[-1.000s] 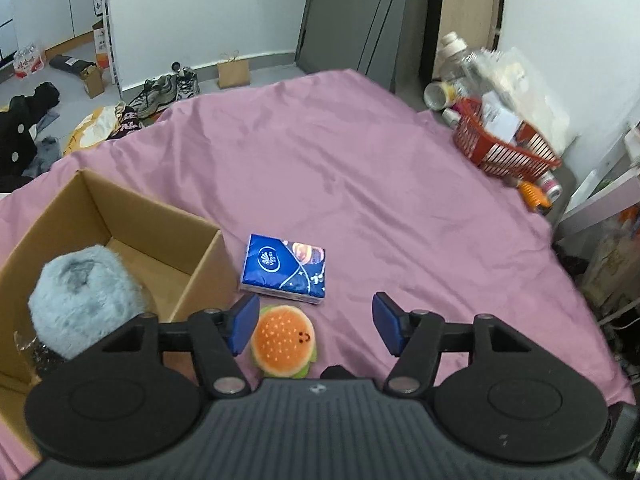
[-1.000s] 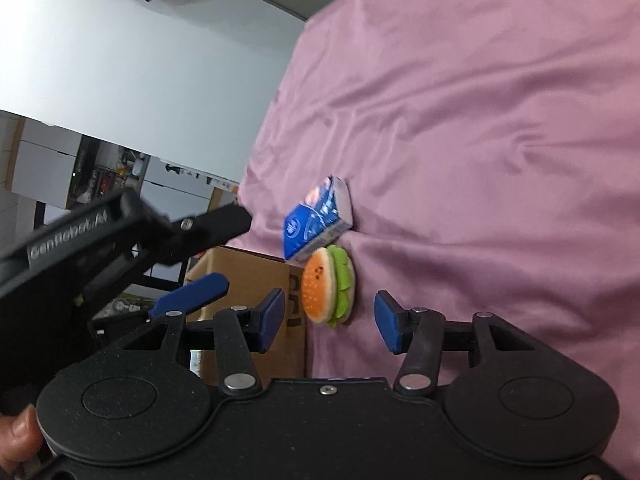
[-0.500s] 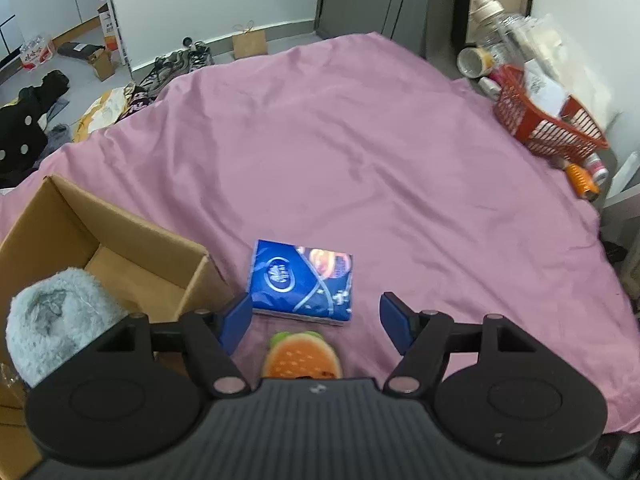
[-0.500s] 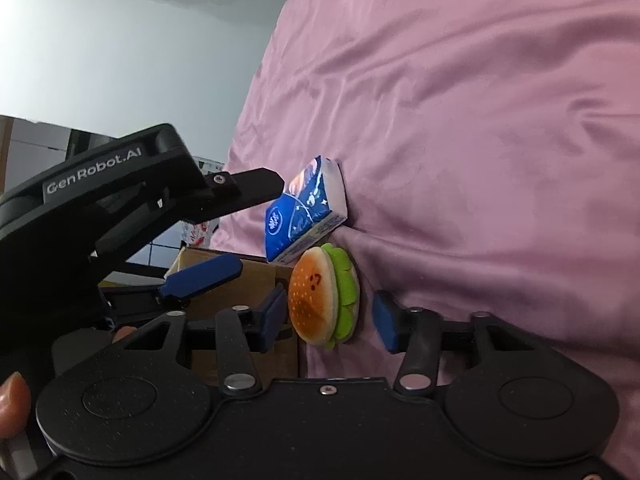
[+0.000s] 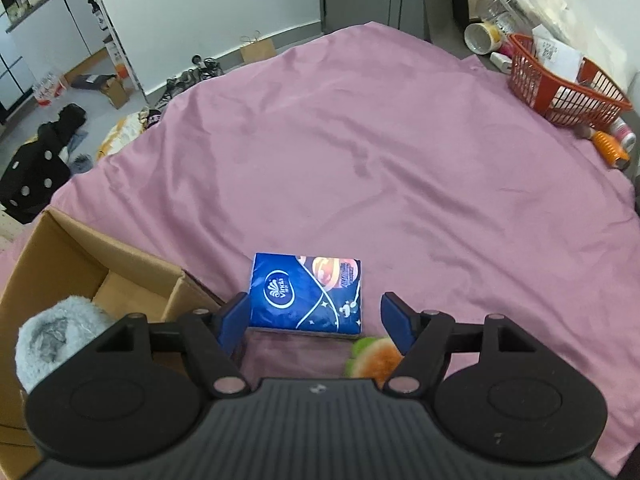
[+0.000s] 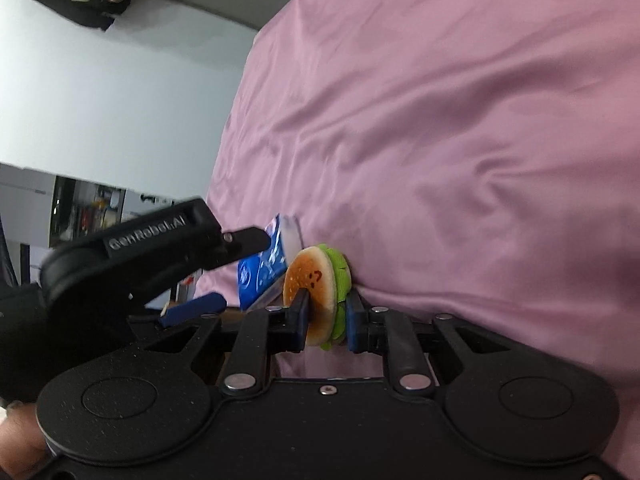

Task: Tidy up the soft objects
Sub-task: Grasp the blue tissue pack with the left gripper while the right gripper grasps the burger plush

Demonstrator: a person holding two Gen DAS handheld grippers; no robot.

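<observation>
A blue tissue pack (image 5: 306,295) lies flat on the pink bedsheet (image 5: 360,152), and my left gripper (image 5: 314,318) stands open around its near end, one blue pad at each side. A small burger plush (image 6: 318,286) stands on edge between the pads of my right gripper (image 6: 326,322), which is shut on it. The same burger plush (image 5: 374,358) shows blurred below the left gripper's right finger. The tissue pack (image 6: 264,264) sits just behind it. A cardboard box (image 5: 80,256) at the left holds a fluffy grey-blue plush (image 5: 56,342).
An orange basket (image 5: 560,88) with papers, bottles and cups stands at the bed's far right corner. Clothes, shoes and small boxes lie on the floor beyond the far left edge. The left gripper body (image 6: 132,256) is close beside the right one.
My right gripper closed on the burger plush, which had sat between its open fingers. My left gripper moved forward over the tissue pack, its fingers now flanking it.
</observation>
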